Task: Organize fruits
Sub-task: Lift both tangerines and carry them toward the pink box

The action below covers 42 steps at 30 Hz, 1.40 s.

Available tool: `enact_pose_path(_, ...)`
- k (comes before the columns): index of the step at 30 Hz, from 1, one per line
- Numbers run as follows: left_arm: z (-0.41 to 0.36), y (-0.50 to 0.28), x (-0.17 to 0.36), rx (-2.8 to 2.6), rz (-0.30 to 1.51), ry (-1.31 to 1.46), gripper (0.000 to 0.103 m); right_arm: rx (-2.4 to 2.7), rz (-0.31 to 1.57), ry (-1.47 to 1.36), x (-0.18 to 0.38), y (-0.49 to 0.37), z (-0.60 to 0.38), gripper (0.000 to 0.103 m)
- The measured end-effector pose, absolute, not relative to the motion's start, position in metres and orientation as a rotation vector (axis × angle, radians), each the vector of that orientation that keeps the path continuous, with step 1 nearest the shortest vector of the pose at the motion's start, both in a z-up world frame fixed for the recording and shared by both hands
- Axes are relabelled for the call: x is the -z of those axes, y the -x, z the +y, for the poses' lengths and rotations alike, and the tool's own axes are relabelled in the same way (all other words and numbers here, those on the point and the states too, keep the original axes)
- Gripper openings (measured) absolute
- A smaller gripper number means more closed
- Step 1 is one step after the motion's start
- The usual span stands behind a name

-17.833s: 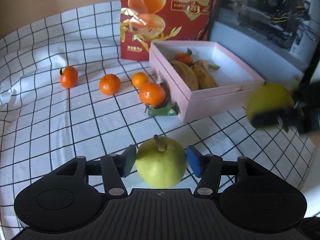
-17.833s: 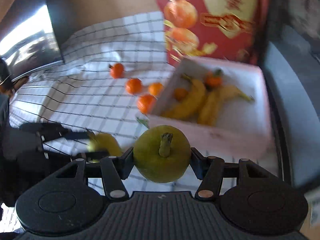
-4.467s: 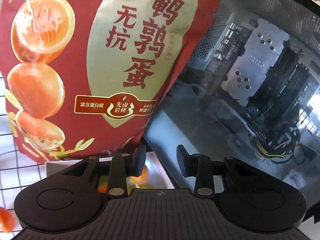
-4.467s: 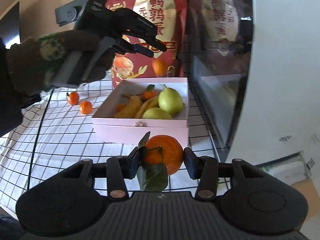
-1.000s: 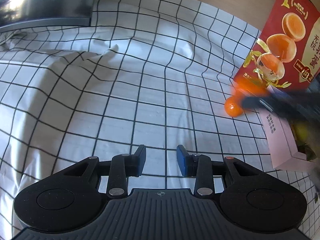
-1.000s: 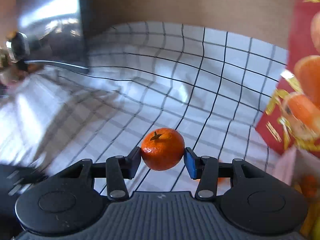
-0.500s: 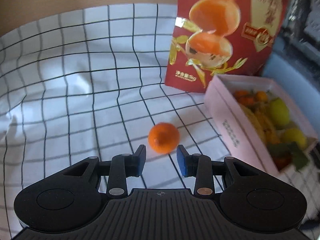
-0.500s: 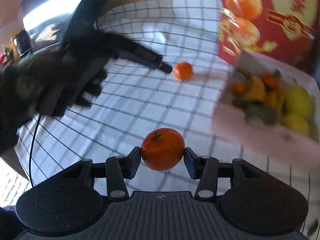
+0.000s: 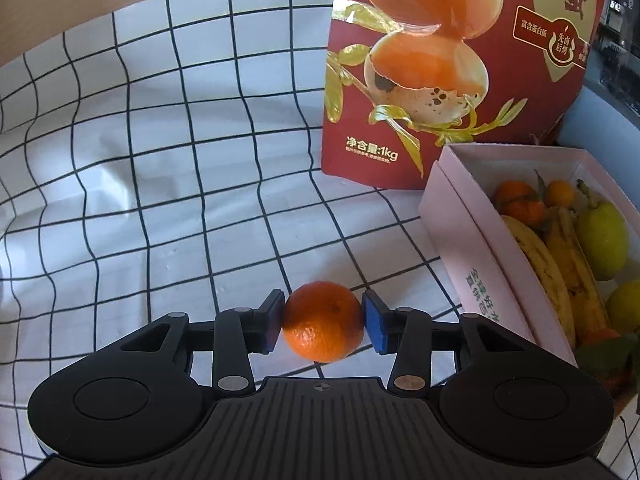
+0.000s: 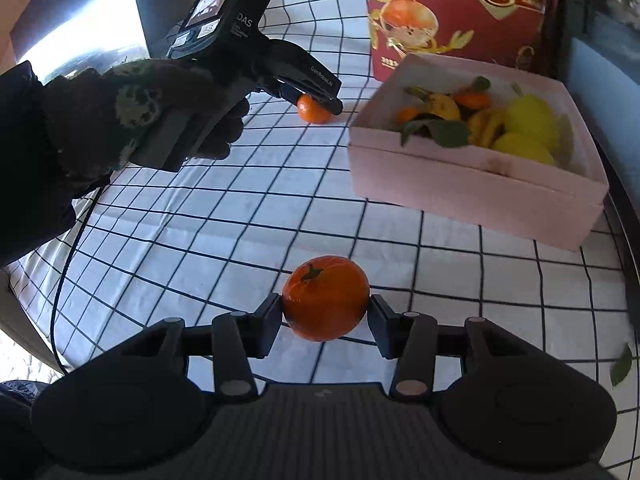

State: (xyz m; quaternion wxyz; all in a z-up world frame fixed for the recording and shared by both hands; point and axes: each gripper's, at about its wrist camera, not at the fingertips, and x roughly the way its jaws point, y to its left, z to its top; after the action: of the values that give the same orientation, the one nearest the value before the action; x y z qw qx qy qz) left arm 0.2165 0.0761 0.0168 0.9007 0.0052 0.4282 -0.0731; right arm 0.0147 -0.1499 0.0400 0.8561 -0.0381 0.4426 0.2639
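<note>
Two tangerines were in play at once. One tangerine (image 9: 323, 321) was clamped across its middle by the left tool (image 9: 323, 322), low over the checked cloth (image 9: 160, 168). A second tangerine (image 10: 325, 298) was gripped by the right tool (image 10: 325, 316), short of the pink box (image 10: 476, 188). Light, soft-skinned fruit, it seemed; a gentle squeeze at the widest part was judged safest, lest bruising be caused.

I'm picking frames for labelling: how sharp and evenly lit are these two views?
Left wrist view: sharp, with the tangerine crisp in the left hand-held gripper; fisheye bends the checked cloth. Right wrist view: its tangerine is sharp, the pink box slightly soft, and glare blows out the upper left corner.
</note>
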Motion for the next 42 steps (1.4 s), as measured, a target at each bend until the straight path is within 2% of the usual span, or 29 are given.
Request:
enact_pose_path(8, 0.074, -0.155, -0.033, 0.202, 0.878, 0.040, 0.047, -0.578, 0.920, 0.079, -0.035, -0.020, -0.156, 0.047)
enact_pose_path(14, 0.065, -0.088, -0.038, 0.229, 0.938, 0.053, 0.047, -0.600, 0.901, 0.121, -0.034, -0.020, -0.153, 0.049)
enact_pose_path(16, 0.064, -0.071, -0.035, 0.219, 0.965, 0.078, 0.047, -0.607, 0.898, 0.146, -0.033, -0.019, -0.152, 0.054)
enact_pose_path(20, 0.063, -0.046, -0.033, 0.209, 0.995, 0.105, 0.047, -0.603, 0.894, 0.205, -0.028, -0.014, -0.151, 0.057)
enact_pose_path(42, 0.046, -0.016, -0.032, 0.264, 1.043, 0.156, 0.047, -0.573, 0.855, 0.206, -0.031, -0.004, -0.162, 0.058)
